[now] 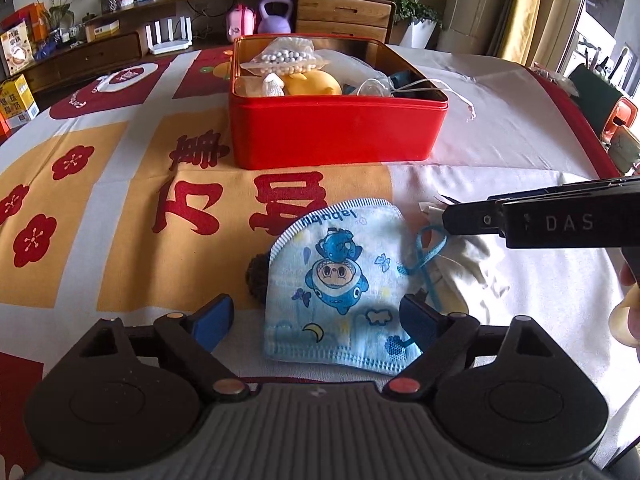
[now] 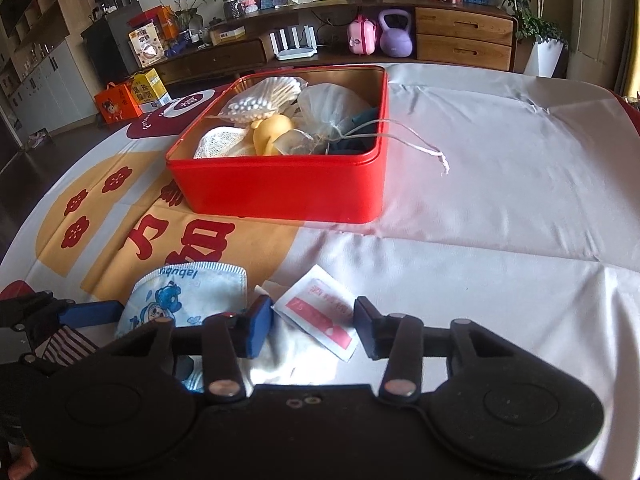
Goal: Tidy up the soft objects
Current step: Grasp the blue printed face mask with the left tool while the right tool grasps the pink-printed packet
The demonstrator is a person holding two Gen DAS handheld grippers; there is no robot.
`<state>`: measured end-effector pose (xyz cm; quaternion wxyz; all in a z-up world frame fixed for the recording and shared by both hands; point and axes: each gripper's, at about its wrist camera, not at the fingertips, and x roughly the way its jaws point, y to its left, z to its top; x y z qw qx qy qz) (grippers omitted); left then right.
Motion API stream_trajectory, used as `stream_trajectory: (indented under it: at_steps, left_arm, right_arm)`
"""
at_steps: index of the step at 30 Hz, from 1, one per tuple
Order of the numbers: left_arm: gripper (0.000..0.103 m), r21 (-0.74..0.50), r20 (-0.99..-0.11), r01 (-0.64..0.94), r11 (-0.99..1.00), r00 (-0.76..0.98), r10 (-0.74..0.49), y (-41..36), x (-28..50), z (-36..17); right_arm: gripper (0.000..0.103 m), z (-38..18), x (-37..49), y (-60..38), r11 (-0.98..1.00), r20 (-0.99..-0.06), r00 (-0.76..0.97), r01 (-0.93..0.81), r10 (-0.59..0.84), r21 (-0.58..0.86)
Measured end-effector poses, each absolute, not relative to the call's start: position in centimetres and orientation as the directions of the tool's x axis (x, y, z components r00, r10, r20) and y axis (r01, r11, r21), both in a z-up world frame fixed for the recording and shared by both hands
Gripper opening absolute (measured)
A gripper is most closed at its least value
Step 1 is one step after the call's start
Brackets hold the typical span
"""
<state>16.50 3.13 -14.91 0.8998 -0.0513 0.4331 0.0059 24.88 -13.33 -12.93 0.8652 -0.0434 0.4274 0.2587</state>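
Child's face mask [image 1: 340, 280] lies between left gripper [image 1: 316, 316] fingers, spread, not pinching. Right gripper [image 2: 314, 330] fingers half-spread, straddling wipe sachet [image 2: 320, 312]. Red tin [image 1: 336, 136] beyond both.

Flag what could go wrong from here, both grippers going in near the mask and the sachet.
1. The left gripper straddles the blue cartoon mask, whose ear loop lies over the white cloth; lifting may drag the cloth.
2. The right gripper brackets a flat red-and-white sachet lying on the cloth; the pads might slide over it or pinch cloth instead.
3. The grippers work close together; they could collide.
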Motion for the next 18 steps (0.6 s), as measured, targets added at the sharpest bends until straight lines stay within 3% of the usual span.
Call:
stream_trajectory:
  at_steps: [3, 11, 18]
  left_arm:
    - [0.084, -0.085, -0.773, -0.054, 0.995, 0.634, -0.032, 3.1, 16.5, -14.9]
    - [0.047, -0.074, -0.760, -0.043, 0.996, 0.649, -0.028, 2.9, 16.3, -14.6]
    - [0.034, -0.063, -0.748, -0.047, 0.997, 0.663, -0.016, 2.7, 15.8, -14.1]
  right_arm:
    - [0.038, -13.1, 25.0, -13.5, 0.862, -0.761, 0.497, -0.482, 0.416, 0.156]
    - [0.028, -12.7, 24.9, -13.9, 0.863, -0.745, 0.508, -0.473, 0.433, 0.179]
    - [0.021, -12.3, 24.7, -15.3, 0.870, -0.727, 0.523, -0.445, 0.445, 0.213]
